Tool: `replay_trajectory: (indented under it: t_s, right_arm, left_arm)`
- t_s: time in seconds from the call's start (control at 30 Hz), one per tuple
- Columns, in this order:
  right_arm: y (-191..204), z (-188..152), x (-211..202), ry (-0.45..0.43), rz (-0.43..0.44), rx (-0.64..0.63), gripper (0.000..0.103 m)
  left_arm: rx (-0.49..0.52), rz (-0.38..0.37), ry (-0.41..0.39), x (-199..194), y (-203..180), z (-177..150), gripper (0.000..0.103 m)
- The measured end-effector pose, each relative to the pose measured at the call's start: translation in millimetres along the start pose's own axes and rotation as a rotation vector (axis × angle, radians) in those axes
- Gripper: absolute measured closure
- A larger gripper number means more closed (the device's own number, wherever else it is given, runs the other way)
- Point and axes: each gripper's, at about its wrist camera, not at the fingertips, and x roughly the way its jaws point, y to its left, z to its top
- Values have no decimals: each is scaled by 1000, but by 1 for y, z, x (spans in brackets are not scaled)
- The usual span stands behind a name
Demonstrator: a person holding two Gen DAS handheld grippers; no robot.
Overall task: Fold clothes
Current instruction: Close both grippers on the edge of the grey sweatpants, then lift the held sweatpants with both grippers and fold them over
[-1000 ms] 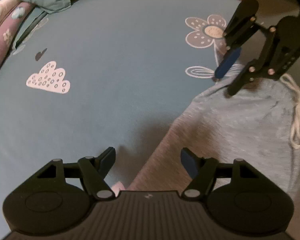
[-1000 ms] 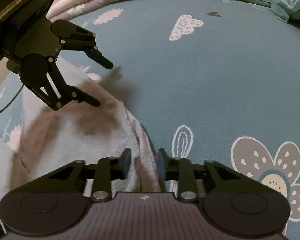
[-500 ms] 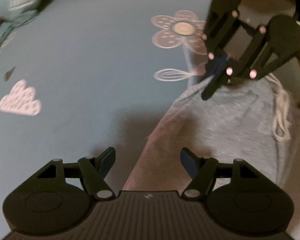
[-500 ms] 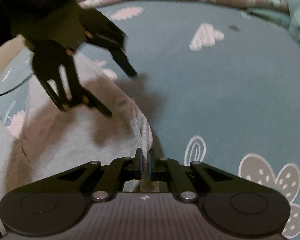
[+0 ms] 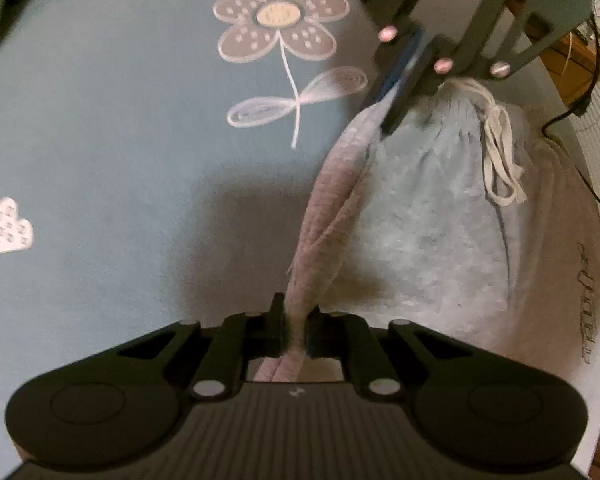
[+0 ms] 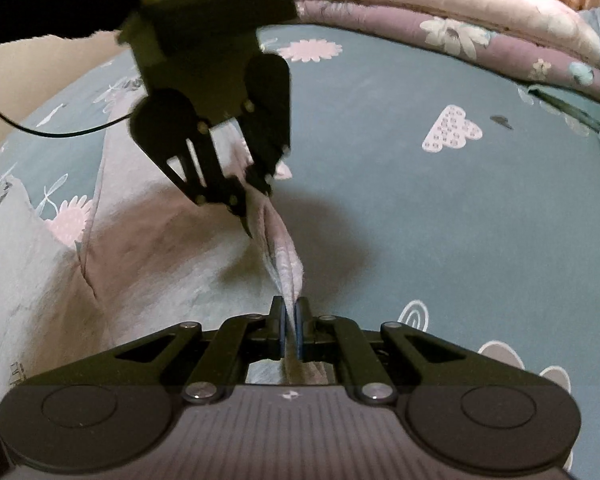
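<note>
Grey sweatpants (image 5: 432, 216) with a white drawstring (image 5: 496, 148) lie on a teal patterned bedsheet (image 5: 120, 140). My left gripper (image 5: 294, 322) is shut on the ribbed waistband edge (image 5: 328, 216), which is stretched taut to my right gripper (image 5: 398, 92), also shut on it. In the right wrist view my right gripper (image 6: 290, 322) pinches the same band (image 6: 282, 256), and the left gripper (image 6: 254, 208) grips its far end above the sweatpants (image 6: 148, 256).
Folded pink and purple floral quilts (image 6: 460, 28) lie along the far side of the bedsheet (image 6: 440, 220). A black cable (image 6: 40, 130) crosses the bed's left side. Wooden furniture and cables (image 5: 580, 76) stand past the bed edge.
Both grippers have closed: the right gripper shut on the waistband half a second ago, the left one now. The waistband edge has lifted off the sheet, taut between them.
</note>
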Motion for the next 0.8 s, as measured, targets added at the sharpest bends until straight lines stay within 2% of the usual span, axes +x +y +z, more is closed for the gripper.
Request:
replay_trajectory:
  t_s: [0.03, 0.07, 0.1, 0.17, 0.2, 0.27, 0.33, 0.43, 0.5, 0.53, 0.57, 0.6, 0.73, 0.8]
  right_arm:
    - [0, 0, 2, 9, -5, -4, 87]
    - [0, 1, 3, 10, -16, -8, 75]
    - [0, 2, 4, 10, -29, -12, 69]
    - [0, 5, 7, 7, -29, -22, 46]
    - [0, 8, 8, -7, -38, -31, 44]
    - [-3, 14, 17, -20, 2, -46, 31]
    - [-9, 20, 33, 11, 57, -54, 30]
    - [-24, 25, 59, 91, 164, -15, 32]
    - [-32, 27, 68, 140, 247, 17, 56]
    - [-34, 28, 68, 151, 268, 25, 79]
    - [-35, 28, 66, 150, 279, 25, 85]
    - [-34, 29, 62, 142, 281, 19, 87]
    - [-25, 32, 47, 132, 249, -21, 91]
    - [-16, 32, 42, 133, 228, -56, 92]
  left_arm:
    - [1, 8, -10, -3, -2, 0, 97]
    - [2, 15, -18, -5, -4, 0, 97]
    - [7, 18, -23, -7, -6, 1, 97]
    - [15, 29, -30, -10, -9, 0, 97]
    - [19, 34, -32, -12, -10, 0, 97]
    - [32, 39, -33, -14, -14, 0, 97]
    - [49, 48, -38, -17, -19, -1, 97]
    - [72, 55, -45, -23, -24, -3, 97]
    - [85, 61, -47, -24, -27, -5, 97]
    - [86, 62, -48, -24, -28, -6, 97]
    - [77, 59, -49, -25, -27, -7, 97]
    - [65, 55, -52, -25, -26, -8, 92]
    - [60, 28, -66, -30, -20, -15, 89]
    - [65, 14, -47, -30, -15, -16, 82]
